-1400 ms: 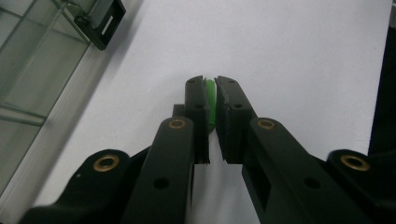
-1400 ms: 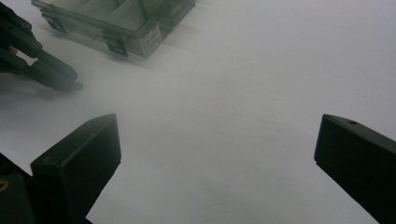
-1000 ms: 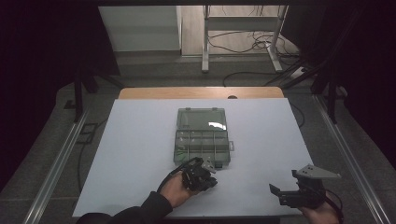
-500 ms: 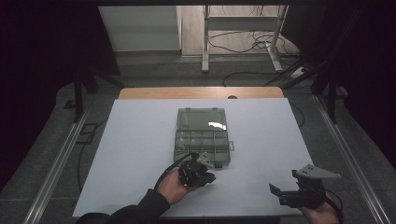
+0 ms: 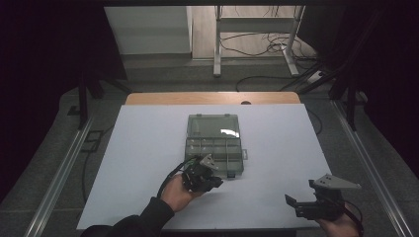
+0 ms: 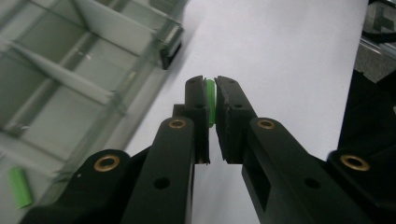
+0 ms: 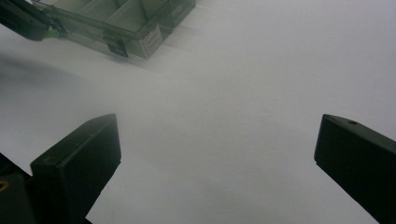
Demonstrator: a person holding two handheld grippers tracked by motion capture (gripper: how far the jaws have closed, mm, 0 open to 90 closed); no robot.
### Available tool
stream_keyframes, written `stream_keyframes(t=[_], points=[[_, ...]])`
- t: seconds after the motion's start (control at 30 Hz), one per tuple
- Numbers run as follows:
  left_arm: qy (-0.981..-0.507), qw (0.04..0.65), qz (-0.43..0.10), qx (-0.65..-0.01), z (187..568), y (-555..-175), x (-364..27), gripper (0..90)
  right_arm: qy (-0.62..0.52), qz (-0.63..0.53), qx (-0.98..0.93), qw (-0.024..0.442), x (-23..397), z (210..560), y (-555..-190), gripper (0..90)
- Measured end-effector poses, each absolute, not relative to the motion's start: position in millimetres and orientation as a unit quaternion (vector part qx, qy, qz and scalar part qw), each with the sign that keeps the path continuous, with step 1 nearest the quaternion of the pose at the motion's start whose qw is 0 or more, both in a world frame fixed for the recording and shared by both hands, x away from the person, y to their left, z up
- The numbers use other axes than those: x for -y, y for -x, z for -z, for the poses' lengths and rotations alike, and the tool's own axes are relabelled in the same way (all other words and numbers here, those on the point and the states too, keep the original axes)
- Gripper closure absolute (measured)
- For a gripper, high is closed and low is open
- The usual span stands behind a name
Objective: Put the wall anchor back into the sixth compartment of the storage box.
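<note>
Beside the clear plastic compartment box [image 5: 216,146], my left tool [image 6: 210,100] is clenched on a small green cylinder [image 6: 210,95]. I should centre it over one cell before letting go. My right tool [image 5: 302,205] rests released on the white worktop [image 5: 148,148].

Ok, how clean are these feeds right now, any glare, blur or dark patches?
High view: dim, black at the sides, a bright glare patch on the organizer box lid. Left gripper view: jaws sharp, pinching a green piece; the box beside them is soft. Right gripper view: hazy and washed out, the white table nearly featureless, with the right gripper open.
</note>
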State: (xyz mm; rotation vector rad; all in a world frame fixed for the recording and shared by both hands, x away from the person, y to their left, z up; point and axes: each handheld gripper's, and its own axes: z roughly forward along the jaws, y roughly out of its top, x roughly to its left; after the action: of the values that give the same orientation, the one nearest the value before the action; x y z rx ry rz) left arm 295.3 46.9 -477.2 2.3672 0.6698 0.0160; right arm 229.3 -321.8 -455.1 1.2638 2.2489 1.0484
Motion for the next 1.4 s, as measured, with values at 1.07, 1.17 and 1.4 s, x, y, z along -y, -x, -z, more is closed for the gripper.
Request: stream_keyframes(t=[1.07,1.17,1.4], points=[[-0.881,0.347,-0.040,-0.319,459,-312,-94,84.6,-0.447,-0.370,-0.795,0.177,322,455,-229,0.8],[-0.879,0.345,-0.042,-0.326,459,-314,-97,84.6,-0.447,-0.369,-0.795,0.177,322,455,-229,0.7],[-0.873,0.343,-0.052,-0.343,459,-317,-107,84.5,-0.447,-0.370,-0.795,0.178,321,455,-229,0.8]])
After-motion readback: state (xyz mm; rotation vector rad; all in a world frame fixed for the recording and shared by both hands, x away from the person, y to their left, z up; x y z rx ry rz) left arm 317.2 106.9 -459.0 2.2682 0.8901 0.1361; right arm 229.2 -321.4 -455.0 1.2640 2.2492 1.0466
